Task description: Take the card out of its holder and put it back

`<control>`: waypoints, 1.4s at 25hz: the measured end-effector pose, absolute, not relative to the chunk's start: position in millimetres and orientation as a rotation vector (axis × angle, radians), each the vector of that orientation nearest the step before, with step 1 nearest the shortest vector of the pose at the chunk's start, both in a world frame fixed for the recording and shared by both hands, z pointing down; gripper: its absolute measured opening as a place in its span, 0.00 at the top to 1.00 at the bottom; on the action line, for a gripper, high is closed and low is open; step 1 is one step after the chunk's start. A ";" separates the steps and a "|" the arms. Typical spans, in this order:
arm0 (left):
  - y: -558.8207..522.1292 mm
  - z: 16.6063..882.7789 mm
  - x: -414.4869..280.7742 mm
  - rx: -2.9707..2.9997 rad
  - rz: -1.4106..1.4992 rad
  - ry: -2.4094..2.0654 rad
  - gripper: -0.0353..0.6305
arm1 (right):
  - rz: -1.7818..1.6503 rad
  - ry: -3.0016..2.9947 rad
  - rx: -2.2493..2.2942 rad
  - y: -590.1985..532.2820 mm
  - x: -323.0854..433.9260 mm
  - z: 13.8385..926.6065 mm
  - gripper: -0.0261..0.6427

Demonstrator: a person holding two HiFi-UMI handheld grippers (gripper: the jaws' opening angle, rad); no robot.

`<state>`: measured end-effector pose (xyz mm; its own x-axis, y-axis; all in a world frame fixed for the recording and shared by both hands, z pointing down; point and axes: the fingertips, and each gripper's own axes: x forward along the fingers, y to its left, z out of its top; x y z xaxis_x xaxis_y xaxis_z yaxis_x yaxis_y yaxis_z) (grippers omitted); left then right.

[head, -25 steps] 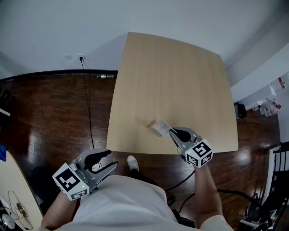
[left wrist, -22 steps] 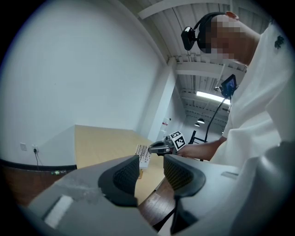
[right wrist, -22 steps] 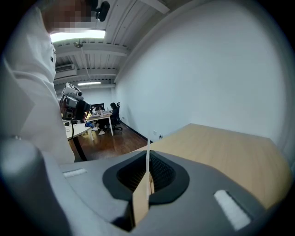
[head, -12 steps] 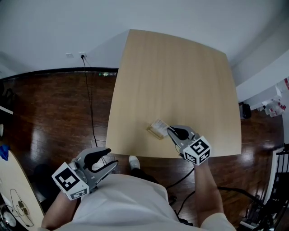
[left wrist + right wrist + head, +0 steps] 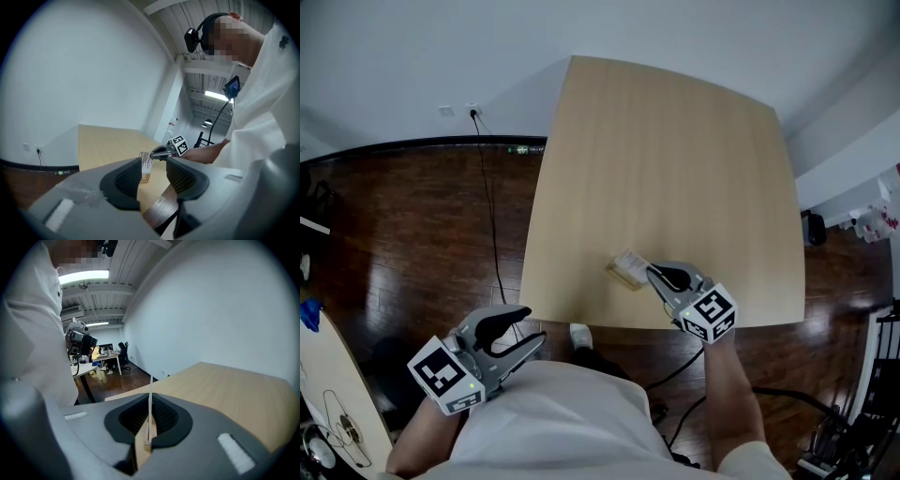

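A small wooden holder [image 5: 620, 273] lies near the front edge of the light wooden table [image 5: 675, 159]. A white card [image 5: 634, 262] stands upright with its lower edge at the holder. My right gripper [image 5: 652, 273] is shut on the card. In the right gripper view the card [image 5: 150, 399] shows edge-on between the pads, above the holder [image 5: 147, 445]. My left gripper [image 5: 534, 328] hangs open off the table, low at the left, with nothing in it. Through its open jaws, the left gripper view shows the card [image 5: 145, 159] and holder [image 5: 145, 177] on the table.
Dark wooden floor [image 5: 412, 244] surrounds the table. A black cable [image 5: 487, 225] runs down from a wall socket on the left. Another pale tabletop [image 5: 328, 394] with small items is at the lower left. White objects [image 5: 889, 202] stand at the far right.
The head view has shifted slightly. The right gripper stays shut on the card in the same spot, and the left gripper hangs where it was.
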<state>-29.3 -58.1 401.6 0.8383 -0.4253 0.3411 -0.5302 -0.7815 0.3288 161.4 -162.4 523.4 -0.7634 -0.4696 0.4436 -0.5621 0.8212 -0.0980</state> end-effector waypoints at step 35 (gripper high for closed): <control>-42.4 395.6 -64.5 2.614 0.346 -0.706 0.69 | 0.348 -2.532 0.946 -165.4 161.9 551.2 0.81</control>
